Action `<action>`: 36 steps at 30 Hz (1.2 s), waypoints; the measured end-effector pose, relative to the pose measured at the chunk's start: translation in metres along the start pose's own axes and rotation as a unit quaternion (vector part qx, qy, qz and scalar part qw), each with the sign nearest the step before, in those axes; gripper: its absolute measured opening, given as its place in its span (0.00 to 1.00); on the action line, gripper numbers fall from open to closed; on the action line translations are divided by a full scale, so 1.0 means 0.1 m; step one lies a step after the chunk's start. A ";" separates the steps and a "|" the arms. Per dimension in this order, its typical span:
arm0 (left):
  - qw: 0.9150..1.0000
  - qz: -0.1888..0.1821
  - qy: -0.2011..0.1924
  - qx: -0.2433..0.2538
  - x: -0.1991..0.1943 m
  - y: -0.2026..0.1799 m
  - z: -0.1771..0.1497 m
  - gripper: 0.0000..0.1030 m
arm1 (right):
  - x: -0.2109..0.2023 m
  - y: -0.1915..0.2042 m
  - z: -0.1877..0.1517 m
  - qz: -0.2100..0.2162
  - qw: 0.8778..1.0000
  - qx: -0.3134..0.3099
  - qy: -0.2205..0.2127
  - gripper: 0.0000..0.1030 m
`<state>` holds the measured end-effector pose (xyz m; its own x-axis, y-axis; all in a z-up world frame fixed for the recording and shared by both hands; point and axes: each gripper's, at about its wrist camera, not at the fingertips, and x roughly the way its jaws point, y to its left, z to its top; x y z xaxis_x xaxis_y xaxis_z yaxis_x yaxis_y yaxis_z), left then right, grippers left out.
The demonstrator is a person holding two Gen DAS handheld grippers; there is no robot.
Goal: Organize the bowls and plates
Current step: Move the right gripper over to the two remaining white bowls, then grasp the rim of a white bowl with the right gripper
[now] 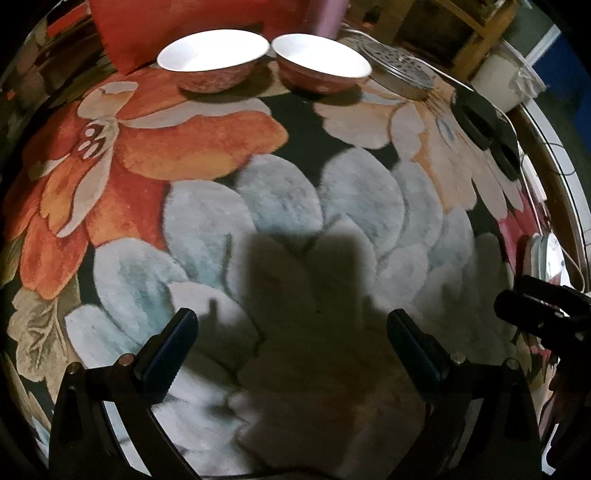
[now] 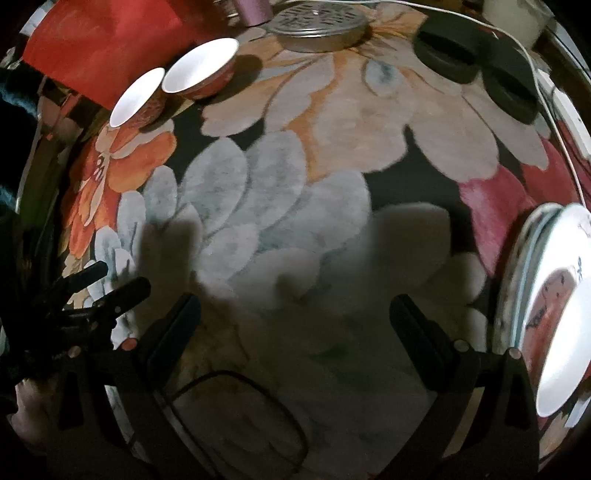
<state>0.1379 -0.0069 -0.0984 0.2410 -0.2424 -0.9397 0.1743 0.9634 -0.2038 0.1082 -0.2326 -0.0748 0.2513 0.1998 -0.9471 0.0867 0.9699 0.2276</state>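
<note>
On floral rug [image 1: 207, 155], two bowls [image 1: 213, 59], perhaps dim room.

The rug [image 1: 207, 155] is showing a big flower pattern: orange-red petals, pale blue-grey petals, cream and peach petals, a deep pink patch, all lying on a black ground. Two bowls [image 1: 213, 55] [image 1: 320, 59] are gleaming white inside and showing a mottled pink-red outside. The plate [image 2: 565, 314] is looking white with a reddish picture and a dark-edged rim. The round metal lid [image 2: 317, 26] is shining silver-grey. Two flat discs [image 2: 447, 55] are looking black. A cord [image 2: 532, 70] is running white. A red cushion [image 2: 99, 40] is glowing at the back.
</note>
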 end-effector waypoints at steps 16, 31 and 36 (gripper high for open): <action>0.997 0.004 -0.027 -0.071 -0.02 0.55 0.31 0.99 | 0.33 0.34 0.76 0.041 0.999 -0.002 -0.013 1.00; 0.995 0.008 -0.033 -0.093 -0.07 0.80 0.35 0.99 | 0.99 0.42 1.95 0.110 0.980 0.165 -0.017 0.39; 0.995 0.013 -0.028 -0.099 -0.05 0.87 0.32 0.99 | 1.06 0.49 1.88 0.118 0.983 0.140 0.009 0.19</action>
<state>0.1823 0.0749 -0.1026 0.2962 -0.2176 -0.9300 -0.0229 0.9718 -0.2347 0.3205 -0.1905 -0.1214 0.2797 0.4203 -0.8632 0.2907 0.8198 0.4933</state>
